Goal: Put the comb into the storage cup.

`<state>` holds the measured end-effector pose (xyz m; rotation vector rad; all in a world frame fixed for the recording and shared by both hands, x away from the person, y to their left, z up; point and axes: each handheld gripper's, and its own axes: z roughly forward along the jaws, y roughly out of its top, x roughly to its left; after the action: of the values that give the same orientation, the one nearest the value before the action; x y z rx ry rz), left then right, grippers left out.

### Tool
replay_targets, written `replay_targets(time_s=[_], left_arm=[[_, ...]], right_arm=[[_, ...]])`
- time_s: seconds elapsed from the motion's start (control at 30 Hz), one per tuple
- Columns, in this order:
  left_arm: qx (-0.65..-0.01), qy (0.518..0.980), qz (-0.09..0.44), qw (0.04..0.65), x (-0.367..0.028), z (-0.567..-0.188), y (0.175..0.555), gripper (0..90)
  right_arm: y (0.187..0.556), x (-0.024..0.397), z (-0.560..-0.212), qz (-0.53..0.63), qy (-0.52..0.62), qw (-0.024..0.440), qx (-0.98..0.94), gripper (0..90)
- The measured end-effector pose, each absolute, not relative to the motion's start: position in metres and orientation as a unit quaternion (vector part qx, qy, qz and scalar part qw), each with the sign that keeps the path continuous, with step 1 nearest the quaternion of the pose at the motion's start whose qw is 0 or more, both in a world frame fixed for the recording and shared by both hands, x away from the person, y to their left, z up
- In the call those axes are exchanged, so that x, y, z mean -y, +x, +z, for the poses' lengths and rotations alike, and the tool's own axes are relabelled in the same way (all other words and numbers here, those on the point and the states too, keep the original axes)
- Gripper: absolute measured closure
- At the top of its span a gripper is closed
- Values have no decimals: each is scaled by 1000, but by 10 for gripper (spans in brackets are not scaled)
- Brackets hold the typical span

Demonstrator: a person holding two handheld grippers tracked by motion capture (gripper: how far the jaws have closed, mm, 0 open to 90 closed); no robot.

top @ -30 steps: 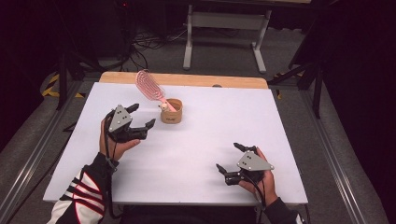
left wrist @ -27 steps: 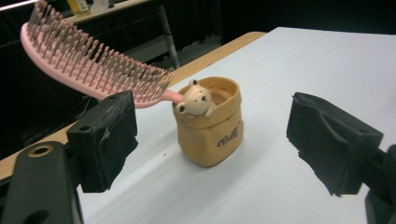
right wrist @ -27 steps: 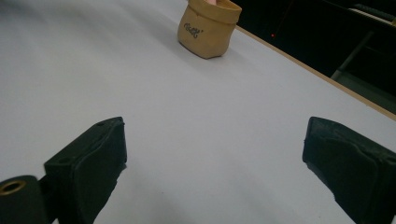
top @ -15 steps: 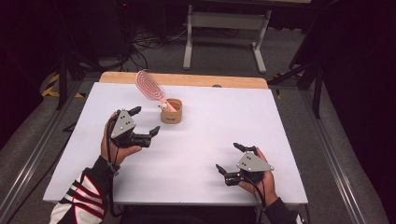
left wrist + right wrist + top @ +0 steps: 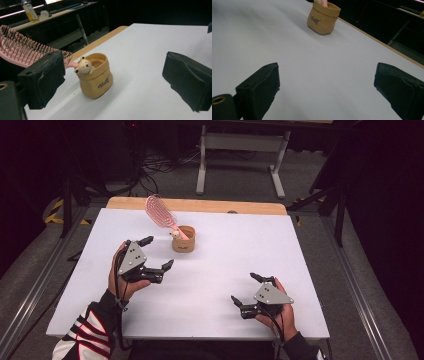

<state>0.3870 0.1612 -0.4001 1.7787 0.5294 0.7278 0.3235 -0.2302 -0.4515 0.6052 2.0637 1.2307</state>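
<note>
A tan cup (image 5: 183,241) with a small bear figure (image 5: 83,66) on its rim stands upright on the white table (image 5: 300,250), left of centre toward the back. A pink hairbrush (image 5: 158,211) stands in it by the handle, its bristled head leaning out to the far left. My left gripper (image 5: 160,253) is open and holds nothing; it hovers just left of and nearer than the cup, which sits between its jaws in the left gripper view. My right gripper (image 5: 243,288) is open with nothing in it, low over the table near the front right, and faces the cup (image 5: 323,18).
A wooden strip (image 5: 240,206) runs along the table's far edge. Beyond it are a dark floor with cables and a grey metal stand (image 5: 240,142). A bottle (image 5: 30,11) stands on a bench in the background.
My left gripper has drawn back a little from the cup and brush toward the near edge, still open. The right gripper, cup and brush have not moved.
</note>
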Motion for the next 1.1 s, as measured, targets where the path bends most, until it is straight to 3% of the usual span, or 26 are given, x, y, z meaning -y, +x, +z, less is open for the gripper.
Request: replay_targets(time_s=[1.1], left_arm=[[-189, 772, 311, 521, -166, -407, 364, 61]], right_arm=[[319, 227, -448, 470, 227, 336, -784, 72]])
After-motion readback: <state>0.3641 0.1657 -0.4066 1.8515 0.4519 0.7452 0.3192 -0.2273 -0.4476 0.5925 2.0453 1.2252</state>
